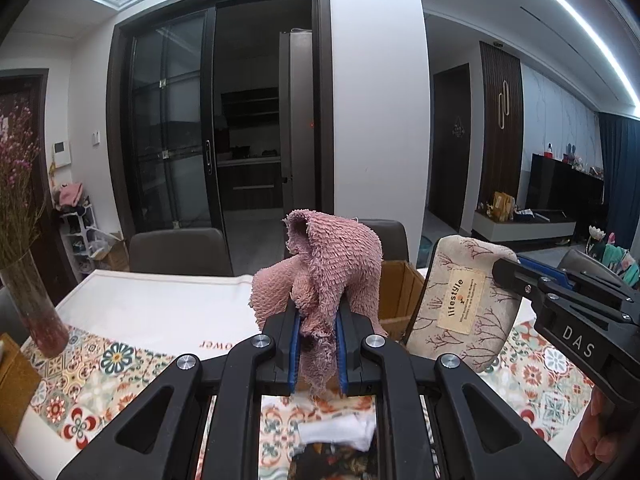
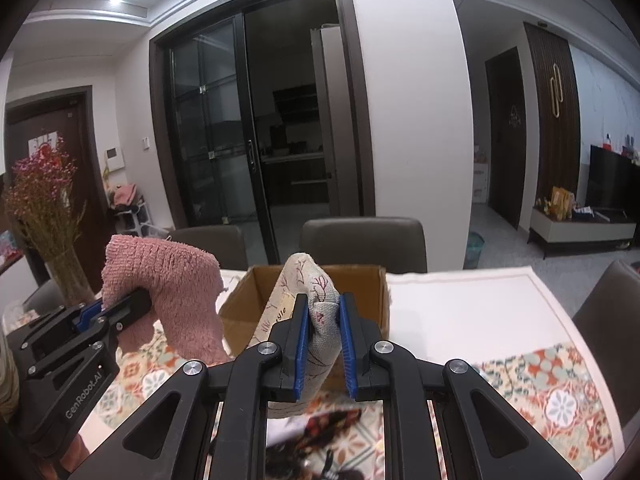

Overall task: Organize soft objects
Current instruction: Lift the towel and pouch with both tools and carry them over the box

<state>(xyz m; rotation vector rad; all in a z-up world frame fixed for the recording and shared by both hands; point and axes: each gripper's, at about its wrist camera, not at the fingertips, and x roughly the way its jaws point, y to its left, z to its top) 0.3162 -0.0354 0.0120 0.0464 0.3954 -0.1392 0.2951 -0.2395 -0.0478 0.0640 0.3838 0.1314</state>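
My left gripper (image 1: 317, 312) is shut on a pink terry cloth (image 1: 332, 264), which bunches above the jaws and hangs over them. In the right wrist view the same pink cloth (image 2: 172, 284) and left gripper (image 2: 116, 308) sit at the left. My right gripper (image 2: 324, 312) is shut on a beige fabric pad with a branch print (image 2: 308, 280); the left wrist view shows this pad (image 1: 464, 300) with its "lifestyle" label, held by the right gripper (image 1: 504, 272). Both items hang above the table, in front of an open cardboard box (image 2: 360, 280).
The table carries a white and patterned cloth (image 2: 460, 312). White cloth (image 1: 340, 432) and a dark patterned fabric (image 2: 332, 424) lie under the grippers. A glass vase of dried flowers (image 1: 28, 300) stands at the left. Dark chairs (image 2: 364, 240) line the far edge.
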